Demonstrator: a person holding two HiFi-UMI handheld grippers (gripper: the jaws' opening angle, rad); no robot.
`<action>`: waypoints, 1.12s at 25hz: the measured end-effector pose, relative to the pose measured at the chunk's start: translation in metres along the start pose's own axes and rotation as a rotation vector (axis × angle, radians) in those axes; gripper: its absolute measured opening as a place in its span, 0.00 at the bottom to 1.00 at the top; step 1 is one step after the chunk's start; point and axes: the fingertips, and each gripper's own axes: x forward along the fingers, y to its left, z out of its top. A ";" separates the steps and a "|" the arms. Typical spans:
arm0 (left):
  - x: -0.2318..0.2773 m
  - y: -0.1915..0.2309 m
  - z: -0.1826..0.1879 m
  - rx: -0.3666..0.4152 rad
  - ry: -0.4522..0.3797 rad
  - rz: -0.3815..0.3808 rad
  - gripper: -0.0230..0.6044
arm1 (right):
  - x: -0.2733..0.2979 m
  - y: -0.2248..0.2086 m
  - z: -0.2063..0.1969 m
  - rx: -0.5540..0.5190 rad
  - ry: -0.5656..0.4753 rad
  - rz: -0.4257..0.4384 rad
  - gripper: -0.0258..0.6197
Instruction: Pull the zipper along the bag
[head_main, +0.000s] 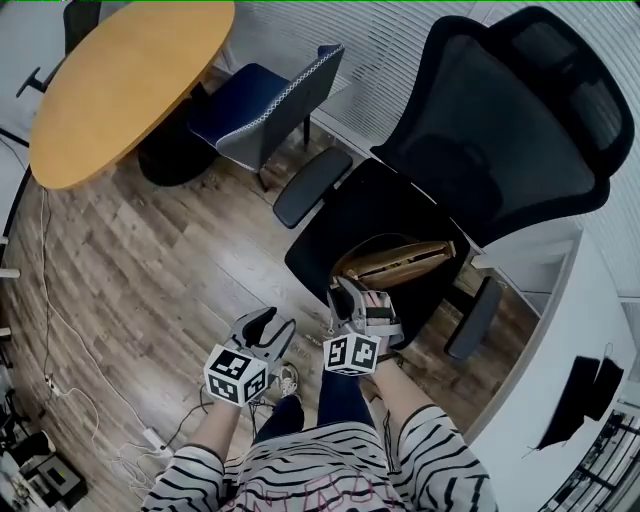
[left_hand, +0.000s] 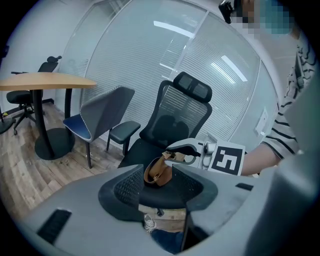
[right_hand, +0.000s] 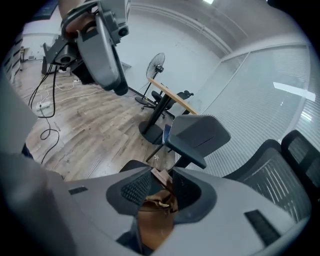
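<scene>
Left gripper (head_main: 272, 325): nearest, over the wooden floor (head_main: 150, 270), jaws apart and empty.
Right gripper (head_main: 360, 298): jaws apart around the bag's left end, not clamped.
Bag (head_main: 395, 262): tan, lying on the black office chair (head_main: 500, 150) seat.
Room: white desk (head_main: 560, 380) right; blue chair (head_main: 260, 105) and round wooden table (head_main: 120, 70) far left.
Hard to see: the bag's left end is covered in the head view; the zipper is not discernible.

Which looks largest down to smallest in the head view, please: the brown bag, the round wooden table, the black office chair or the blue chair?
1. black office chair, though it also stands nearer the camera
2. round wooden table
3. blue chair
4. brown bag, clearly the smallest
</scene>
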 end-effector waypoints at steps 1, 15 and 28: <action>0.001 -0.001 -0.001 -0.001 0.002 -0.001 0.29 | -0.001 -0.001 0.001 0.018 -0.011 0.000 0.25; 0.024 -0.016 -0.002 0.008 0.017 -0.040 0.29 | -0.022 -0.028 0.013 0.359 -0.183 0.029 0.18; 0.038 -0.021 -0.001 -0.003 0.024 -0.059 0.29 | -0.031 -0.041 0.002 0.734 -0.267 0.094 0.19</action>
